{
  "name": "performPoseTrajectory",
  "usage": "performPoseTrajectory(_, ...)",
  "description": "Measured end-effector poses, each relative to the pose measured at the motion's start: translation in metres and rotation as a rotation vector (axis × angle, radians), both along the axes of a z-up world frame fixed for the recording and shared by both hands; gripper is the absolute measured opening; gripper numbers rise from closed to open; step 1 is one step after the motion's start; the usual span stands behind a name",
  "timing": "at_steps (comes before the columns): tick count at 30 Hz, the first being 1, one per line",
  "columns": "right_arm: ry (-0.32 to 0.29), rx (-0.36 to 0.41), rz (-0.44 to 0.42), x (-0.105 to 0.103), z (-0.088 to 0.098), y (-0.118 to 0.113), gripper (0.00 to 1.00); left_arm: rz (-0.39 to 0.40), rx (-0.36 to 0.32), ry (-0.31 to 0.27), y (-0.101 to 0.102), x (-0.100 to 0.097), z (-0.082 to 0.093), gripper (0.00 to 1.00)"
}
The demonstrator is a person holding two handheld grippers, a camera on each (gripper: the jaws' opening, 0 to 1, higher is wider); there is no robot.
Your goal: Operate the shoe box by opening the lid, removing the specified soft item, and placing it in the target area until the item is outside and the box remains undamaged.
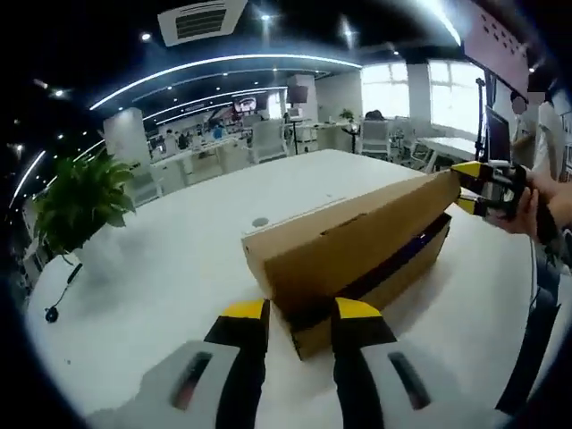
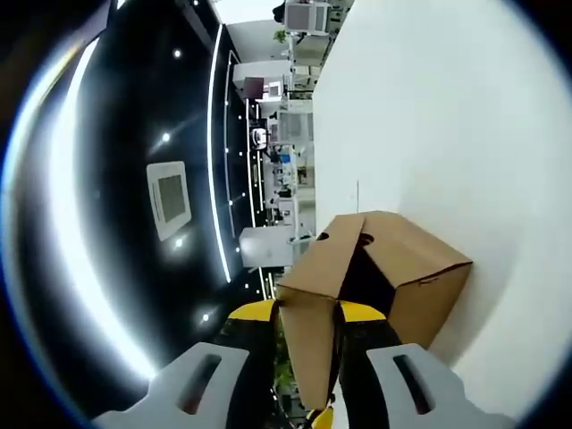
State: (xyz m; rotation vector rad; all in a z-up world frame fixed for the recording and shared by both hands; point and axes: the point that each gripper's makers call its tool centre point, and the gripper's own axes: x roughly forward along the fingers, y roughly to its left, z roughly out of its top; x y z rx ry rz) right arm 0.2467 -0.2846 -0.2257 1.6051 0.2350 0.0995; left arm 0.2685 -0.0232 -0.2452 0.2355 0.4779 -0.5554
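The shoe box [image 1: 357, 255] sits on the white surface [image 1: 179, 259], long side running away from the left tongs [image 1: 300, 310], and its lid [image 1: 353, 234] is already tipped up a little, a dark gap showing along the front edge. The left tongs hover just at the near corner, jaws set narrow with nothing between them, apparently not touching the cardboard. Over at the far end the right tongs [image 1: 472, 188], held in a person's hand [image 1: 527, 210], have the lid's edge pinched; in the right gripper view the lid flap [image 2: 313, 313] runs straight down between the yellow-tipped jaws of the right tongs [image 2: 308, 313], clamped on it, with the box's dark interior open beside it. The soft item is not visible in that shadow, so I cannot tell where it lies inside. This looks like thin corrugated card: light, stiff across the panel, but easy to crease or tear at the hinge if the lid is forced. The best hold is on the lid's free edge near a corner, lifting gently, while the left tongs steady the base, because a box this light will probably slide or tip on the smooth surface.
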Motion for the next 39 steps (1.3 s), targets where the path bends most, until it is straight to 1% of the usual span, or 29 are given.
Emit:
performPoseTrajectory(1,0.0,-0.001,0.0,0.001,0.0,0.0,0.24,0.004,0.011,0.0,0.0,0.001,0.0,0.28)
performPoseTrajectory(3,0.001,0.0,0.001,0.001,0.001,0.0,0.24,-0.001,0.048,-0.024,0.001,0.002,0.0,0.27)
performPoseTrajectory(5,0.001,-0.005,0.004,0.0,0.0,0.0,0.24,-0.005,0.048,-0.019,0.001,0.002,-0.001,0.27)
performPoseTrajectory(7,0.006,-0.016,0.005,-0.001,-0.001,-0.001,0.24,0.001,0.03,-0.021,0.002,0.004,0.003,0.27)
performPoseTrajectory(9,0.002,-0.03,0.004,-0.002,-0.001,0.0,0.24,0.003,0.032,-0.007,0.002,0.004,0.004,0.27)
performPoseTrajectory(11,-0.013,-0.083,0.003,-0.002,0.001,-0.001,0.24,0.005,0.025,-0.002,0.002,0.004,0.006,0.27)
performPoseTrajectory(14,-0.023,-0.088,0.007,-0.003,0.006,0.0,0.22,0.013,-0.001,-0.001,0.002,0.005,0.009,0.27)
performPoseTrajectory(16,-0.055,-0.11,0.004,-0.004,0.013,-0.001,0.21,0.021,-0.023,-0.009,0.002,0.007,0.014,0.27)
performPoseTrajectory(19,-0.096,-0.138,0.012,-0.011,0.022,0.0,0.22,0.032,-0.05,-0.013,0.002,0.009,0.02,0.27)
performPoseTrajectory(21,-0.098,-0.155,0.023,-0.016,0.023,0.002,0.22,0.032,-0.047,-0.017,0.001,0.01,0.02,0.27)
performPoseTrajectory(22,-0.106,-0.186,0.029,-0.02,0.024,0.003,0.21,0.031,-0.044,-0.015,0.001,0.01,0.02,0.28)
performPoseTrajectory(24,-0.122,-0.204,0.038,-0.024,0.025,0.003,0.21,0.03,-0.039,-0.008,0.0,0.009,0.018,0.28)
performPoseTrajectory(25,-0.138,-0.235,0.042,-0.026,0.026,0.002,0.21,0.031,-0.038,-0.006,0.0,0.009,0.018,0.28)
performPoseTrajectory(27,-0.144,-0.275,0.028,-0.028,0.025,-0.002,0.21,0.03,-0.037,-0.003,0.0,0.009,0.018,0.29)
performPoseTrajectory(29,-0.143,-0.306,0.031,-0.027,0.023,-0.004,0.21,0.03,-0.039,-0.001,0.0,0.009,0.017,0.29)
performPoseTrajectory(30,-0.143,-0.348,0.049,-0.027,0.021,-0.004,0.21,0.029,-0.04,-0.002,0.0,0.009,0.017,0.29)
performPoseTrajectory(31,-0.122,-0.395,0.069,-0.027,0.017,-0.003,0.21,0.029,-0.043,-0.002,0.0,0.009,0.018,0.29)
performPoseTrajectory(32,-0.102,-0.458,0.083,-0.027,0.013,-0.004,0.21,0.03,-0.045,-0.002,0.0,0.009,0.019,0.29)
performPoseTrajectory(33,-0.095,-0.578,0.123,-0.026,0.009,-0.002,0.21,0.031,-0.049,-0.001,0.0,0.009,0.02,0.29)
performPoseTrajectory(35,-0.067,-0.72,0.184,-0.026,0.002,0.0,0.21,0.032,-0.056,-0.003,0.0,0.011,0.021,0.29)
performPoseTrajectory(36,-0.073,-0.822,0.21,-0.024,0.002,0.001,0.21,0.033,-0.058,-0.002,0.0,0.01,0.022,0.29)
performPoseTrajectory(37,-0.086,-0.888,0.222,-0.023,0.002,0.001,0.21,0.034,-0.061,-0.002,0.0,0.011,0.024,0.29)
performPoseTrajectory(38,-0.076,-0.986,0.227,-0.022,0.001,-0.001,0.22,0.034,-0.064,-0.004,0.0,0.011,0.024,0.29)
performPoseTrajectory(39,-0.078,-1.024,0.218,-0.021,0.002,-0.003,0.22,0.035,-0.064,-0.005,0.0,0.011,0.025,0.29)
